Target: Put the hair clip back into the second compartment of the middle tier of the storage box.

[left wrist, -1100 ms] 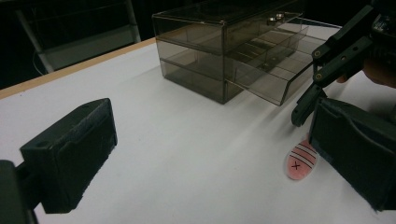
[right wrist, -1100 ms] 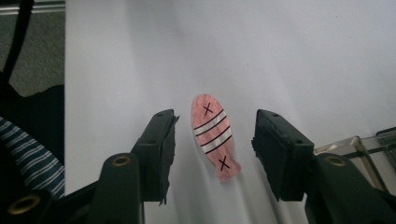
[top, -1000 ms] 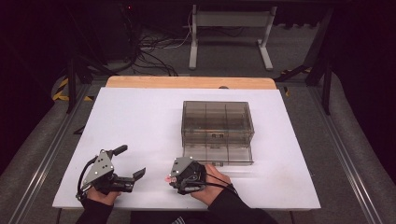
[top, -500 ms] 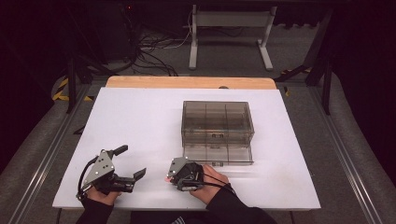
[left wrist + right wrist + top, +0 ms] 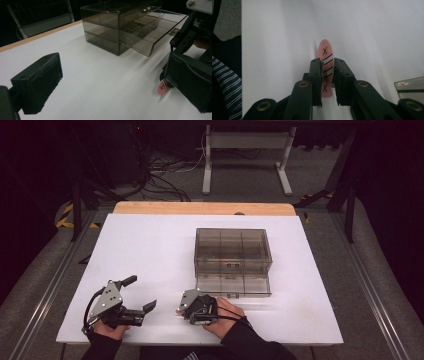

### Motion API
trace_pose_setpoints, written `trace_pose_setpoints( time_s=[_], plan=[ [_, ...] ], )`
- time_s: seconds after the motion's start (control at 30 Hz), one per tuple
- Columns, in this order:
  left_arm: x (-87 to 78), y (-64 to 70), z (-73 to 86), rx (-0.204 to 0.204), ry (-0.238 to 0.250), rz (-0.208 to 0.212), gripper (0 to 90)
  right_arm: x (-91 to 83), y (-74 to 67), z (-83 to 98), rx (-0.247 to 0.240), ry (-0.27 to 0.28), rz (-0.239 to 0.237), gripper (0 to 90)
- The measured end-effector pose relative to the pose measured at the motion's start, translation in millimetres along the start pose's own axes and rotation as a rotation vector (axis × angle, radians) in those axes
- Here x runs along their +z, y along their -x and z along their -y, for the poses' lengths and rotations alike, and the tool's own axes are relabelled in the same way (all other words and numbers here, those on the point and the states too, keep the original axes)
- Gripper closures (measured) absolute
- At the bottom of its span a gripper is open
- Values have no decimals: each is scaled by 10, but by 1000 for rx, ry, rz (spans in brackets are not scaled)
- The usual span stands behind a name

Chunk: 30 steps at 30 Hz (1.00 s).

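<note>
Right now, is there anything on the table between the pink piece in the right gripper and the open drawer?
Nothing visible. The right gripper, jaws just closing, holds the pink piece. Only bare table lies between it and the drawer.

A white table [image 5: 150,250] carries a smoky clear drawer box [image 5: 232,251] at two o'clock and a pink oval piece [image 5: 325,53] at six.
</note>
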State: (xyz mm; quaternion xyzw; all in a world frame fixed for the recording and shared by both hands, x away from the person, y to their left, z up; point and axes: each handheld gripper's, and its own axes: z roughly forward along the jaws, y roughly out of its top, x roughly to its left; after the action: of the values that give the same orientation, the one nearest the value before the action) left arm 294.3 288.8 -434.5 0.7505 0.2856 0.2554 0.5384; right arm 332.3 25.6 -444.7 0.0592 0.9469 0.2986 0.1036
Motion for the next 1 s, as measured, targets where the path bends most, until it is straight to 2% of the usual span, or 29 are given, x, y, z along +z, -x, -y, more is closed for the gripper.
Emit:
trace_pose_setpoints(
  time_s=[0.23, 0.5, 0.57, 1.0],
  plan=[
    [-2, -1, -1, 0, 2, -2, 21, 4, -27, -13, -22, -7, -19, 776],
    [-1, 2, 0, -1, 0, 0, 21, 6, -51, -19, -19, -9, -35, 768],
    [-1, 1, 0, 0, 0, 0, 21, 17, -60, -20, -22, -10, -52, 749],
    [-1, 2, 0, 0, -1, 0, 21, 14, -85, -18, -23, -8, -42, 771]
  ],
)
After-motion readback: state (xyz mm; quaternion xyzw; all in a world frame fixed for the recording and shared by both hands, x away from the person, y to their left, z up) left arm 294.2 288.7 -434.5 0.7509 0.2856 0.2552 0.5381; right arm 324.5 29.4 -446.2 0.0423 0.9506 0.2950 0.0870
